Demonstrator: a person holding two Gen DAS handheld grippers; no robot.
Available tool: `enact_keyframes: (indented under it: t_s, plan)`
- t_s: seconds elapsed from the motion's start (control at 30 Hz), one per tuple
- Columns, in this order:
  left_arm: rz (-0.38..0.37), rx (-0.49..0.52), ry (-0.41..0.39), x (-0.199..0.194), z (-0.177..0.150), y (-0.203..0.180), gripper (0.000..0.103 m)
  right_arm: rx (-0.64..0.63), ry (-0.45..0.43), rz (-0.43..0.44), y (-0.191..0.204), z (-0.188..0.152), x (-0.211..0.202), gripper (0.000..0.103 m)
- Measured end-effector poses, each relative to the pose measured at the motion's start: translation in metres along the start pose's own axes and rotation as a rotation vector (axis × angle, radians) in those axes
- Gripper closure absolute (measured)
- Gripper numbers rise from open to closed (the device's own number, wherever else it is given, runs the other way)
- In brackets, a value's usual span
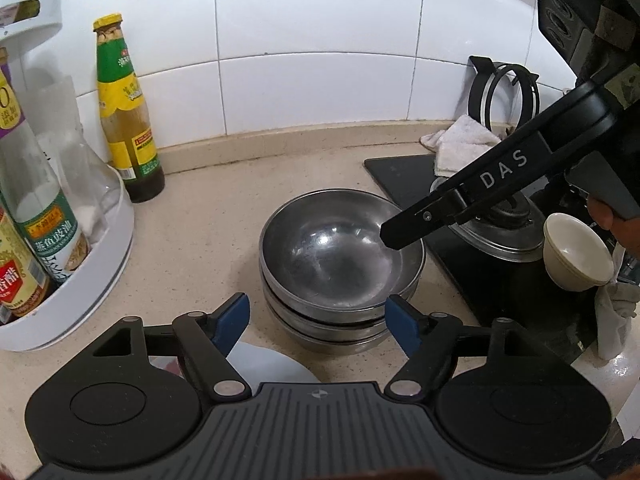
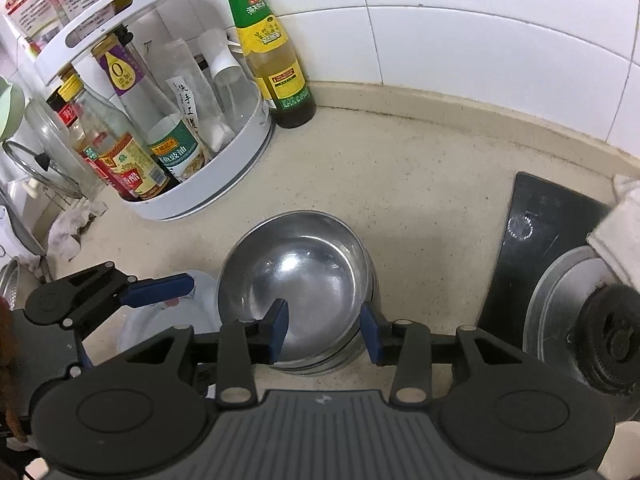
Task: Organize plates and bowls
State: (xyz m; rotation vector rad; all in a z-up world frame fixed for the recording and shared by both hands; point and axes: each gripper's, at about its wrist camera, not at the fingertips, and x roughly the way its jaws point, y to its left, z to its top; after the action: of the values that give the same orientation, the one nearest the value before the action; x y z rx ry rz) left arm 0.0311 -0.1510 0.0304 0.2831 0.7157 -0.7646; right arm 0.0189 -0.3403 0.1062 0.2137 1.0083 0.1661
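Observation:
A stack of several steel bowls (image 1: 340, 256) stands on the beige counter. My left gripper (image 1: 318, 326) is open, its blue pads on either side of the stack's near edge and clear of it. My right gripper (image 2: 325, 334) is open too and straddles the top bowl's (image 2: 296, 280) near rim: the left pad (image 2: 278, 332) hangs inside the bowl, the right pad outside, neither pressing. In the left wrist view the right gripper (image 1: 396, 236) reaches over the bowl's right rim. A white plate (image 1: 272, 364) lies under my left finger (image 2: 160, 288). A small cream bowl (image 1: 576, 256) sits tilted on the stove.
A white round condiment rack (image 2: 224, 176) full of bottles stands left of the stack, a yellow-labelled sauce bottle (image 2: 272, 52) by the tiled wall. The black stove top (image 2: 540, 240) with its burner is to the right, with a white cloth (image 1: 460, 144) behind.

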Motion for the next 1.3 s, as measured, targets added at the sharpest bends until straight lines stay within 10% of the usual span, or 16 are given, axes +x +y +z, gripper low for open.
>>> enact_keyframes:
  t_s: [0.5, 0.77, 1.3]
  plan:
    - [-0.052, 0.117, -0.014, -0.003, -0.006, 0.011, 0.017, 0.047, -0.027, -0.067, 0.015, 0.000, -0.007, 0.062]
    - [-0.081, 0.177, 0.010, 0.006, -0.017, 0.017, 0.017, -0.193, -0.148, -0.318, 0.070, -0.003, -0.020, 0.051]
    - [-0.109, 0.254, -0.046, 0.021, -0.017, 0.011, 0.016, -0.255, -0.183, -0.459, 0.094, -0.010, -0.019, 0.043]
